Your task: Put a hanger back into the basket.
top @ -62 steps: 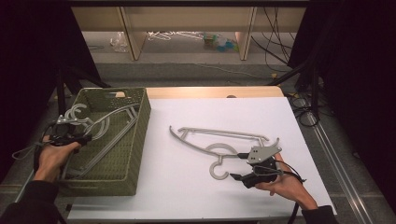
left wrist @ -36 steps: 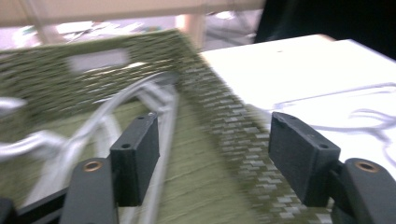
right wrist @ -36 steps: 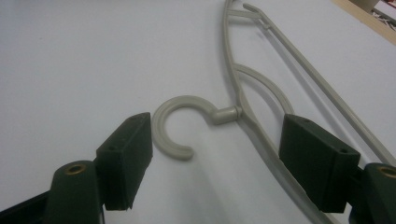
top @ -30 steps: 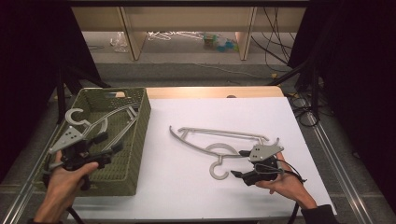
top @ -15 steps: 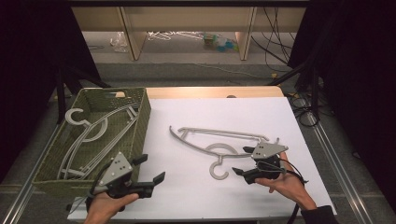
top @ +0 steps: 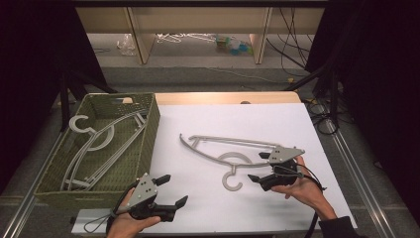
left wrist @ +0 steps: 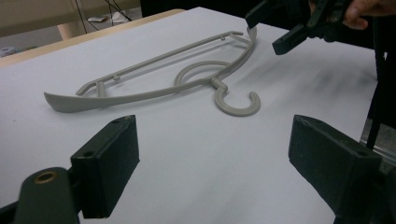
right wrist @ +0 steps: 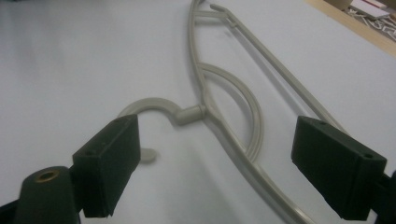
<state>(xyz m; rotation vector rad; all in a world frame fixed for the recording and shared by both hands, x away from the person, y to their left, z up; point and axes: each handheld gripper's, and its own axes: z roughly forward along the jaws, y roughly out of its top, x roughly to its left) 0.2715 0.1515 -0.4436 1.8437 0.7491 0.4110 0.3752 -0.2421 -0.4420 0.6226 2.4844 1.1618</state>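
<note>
Here, at the left a green basket (top: 148, 119) holds a grey hanger (top: 99, 144); just beside its near corner the left gripper (top: 171, 191) hovers, fingers spread, empty. Another hanger (top: 233, 158) lies flat mid-worktop (top: 237, 119); the right gripper (top: 258, 167), fingers spread, straddles its end

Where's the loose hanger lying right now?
In the high view, the hanger lies flat on the white sheet, right of the basket, its hook beside the right tool.
</note>
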